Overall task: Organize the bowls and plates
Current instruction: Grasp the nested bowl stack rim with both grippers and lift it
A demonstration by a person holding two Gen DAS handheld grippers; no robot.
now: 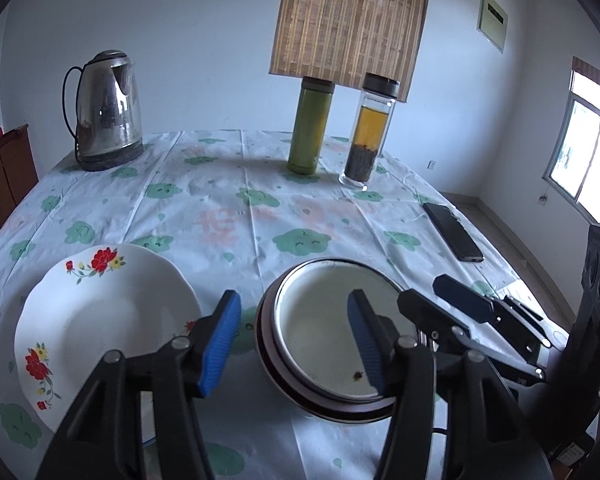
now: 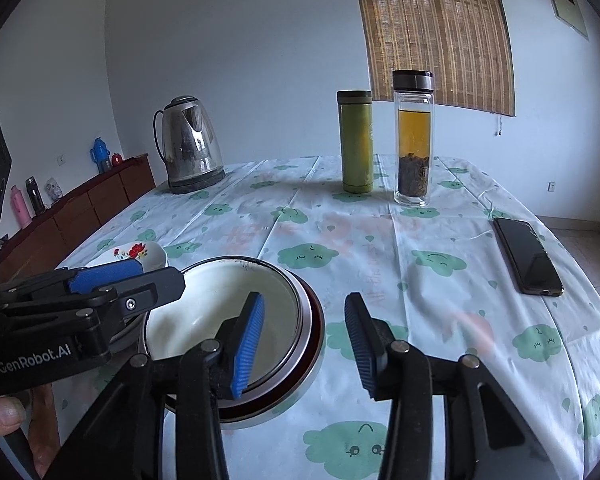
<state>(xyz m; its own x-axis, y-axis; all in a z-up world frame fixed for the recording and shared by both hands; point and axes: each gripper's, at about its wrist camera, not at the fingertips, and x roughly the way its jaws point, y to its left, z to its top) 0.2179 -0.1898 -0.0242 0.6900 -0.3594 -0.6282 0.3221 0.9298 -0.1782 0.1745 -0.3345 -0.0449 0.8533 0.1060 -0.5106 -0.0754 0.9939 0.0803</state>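
I hold my left gripper point(image 1: 294, 344) tilted down over the near edge of the table, jaws apart and gripping nothing; the left rim of the stacked bowls point(image 1: 332, 344) sits between its blue pads point(image 1: 220, 344), and no pad presses on it. My right gripper point(image 2: 304, 344) points down beside it, jaws also parted and empty, straddling the right rim of the same stack: one pad hangs over the white inner bowl, the other over bare cloth. My thumb point(image 2: 4, 414) shows at the lower left of the right wrist view.

The bowls stand nested, a white one inside a dark-rimmed one, at the near middle of the table. Just left of them lies a white plate point(image 1: 100, 328) with red flowers.

Farther out, well apart, stand a steel kettle point(image 1: 108, 112), a green flask point(image 1: 310, 124) and a glass tea bottle point(image 1: 370, 128). A dark phone point(image 2: 528, 256) lies flat on the right. The tablecloth point(image 2: 440, 320) is pale with green cloud prints. Behind are white walls, a bamboo blind point(image 1: 352, 20), a window point(image 1: 588, 160) and a wooden sideboard point(image 2: 80, 208).
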